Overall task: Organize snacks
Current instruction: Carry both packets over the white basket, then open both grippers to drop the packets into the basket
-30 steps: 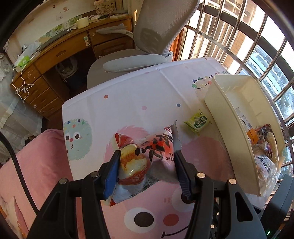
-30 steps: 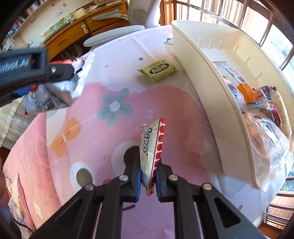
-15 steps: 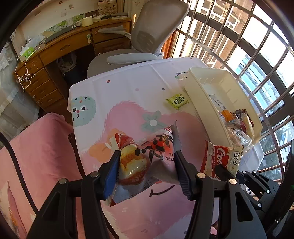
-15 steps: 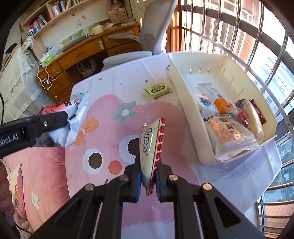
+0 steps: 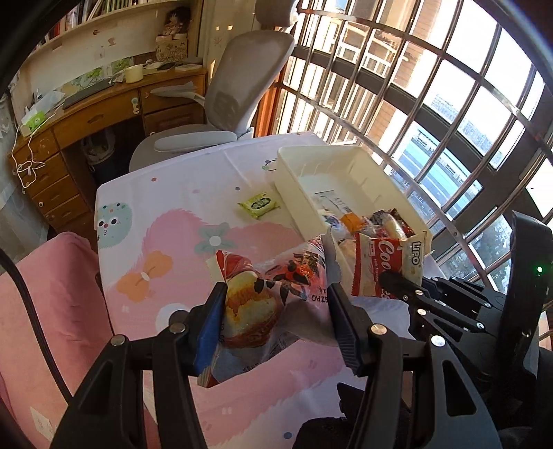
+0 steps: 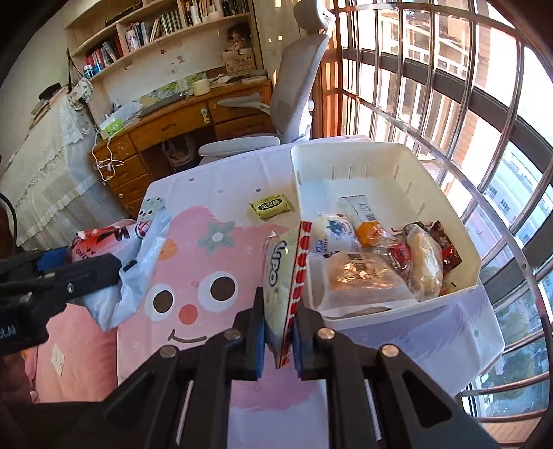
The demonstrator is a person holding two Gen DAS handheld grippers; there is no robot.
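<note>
We note a grey office chair (image 6: 293, 86) pushed against the far edge of the surface, whose cloth (image 6: 207, 276) bears a pink cartoon face, a flower and dots. Behind the chair stands a wooden desk (image 6: 179, 127) with drawers, a cream cup (image 6: 201, 86) on top and bookshelves (image 6: 155, 27) above. A barred window (image 6: 449, 103) fills the right side.
</note>
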